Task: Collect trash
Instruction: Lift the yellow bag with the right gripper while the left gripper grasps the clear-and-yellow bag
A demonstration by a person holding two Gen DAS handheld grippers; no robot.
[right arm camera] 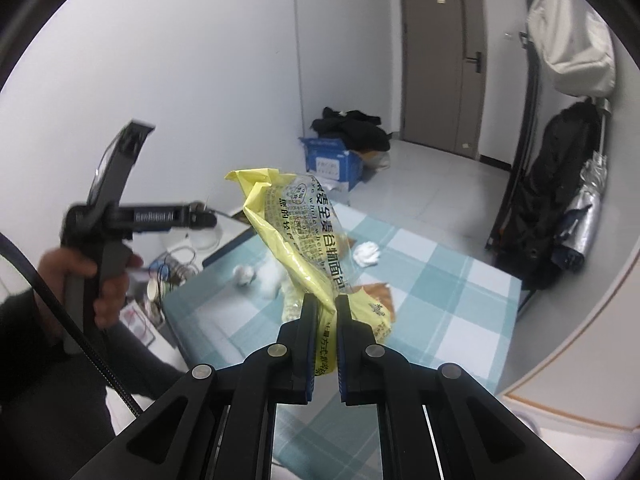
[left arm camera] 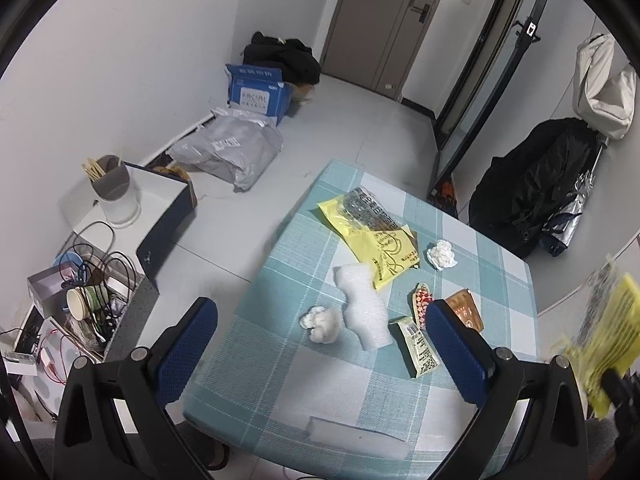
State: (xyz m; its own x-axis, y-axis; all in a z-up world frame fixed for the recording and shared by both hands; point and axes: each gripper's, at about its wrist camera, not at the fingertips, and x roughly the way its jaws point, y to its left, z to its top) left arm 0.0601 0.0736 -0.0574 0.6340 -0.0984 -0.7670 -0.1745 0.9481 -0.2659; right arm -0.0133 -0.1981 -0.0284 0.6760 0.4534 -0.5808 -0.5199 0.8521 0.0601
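Observation:
My right gripper is shut on a yellow and clear bread wrapper and holds it up above the table; the wrapper also shows blurred at the right edge of the left wrist view. My left gripper is open and empty, above the checked tablecloth. On the cloth lie another yellow wrapper, two crumpled tissues, a white foam piece, a flat foam strip and small snack packets.
Left of the table stand a dark open box with a cup of sticks and a bin of cables and cups. On the floor lie a grey mailer bag and a blue carton. Dark coats hang at right.

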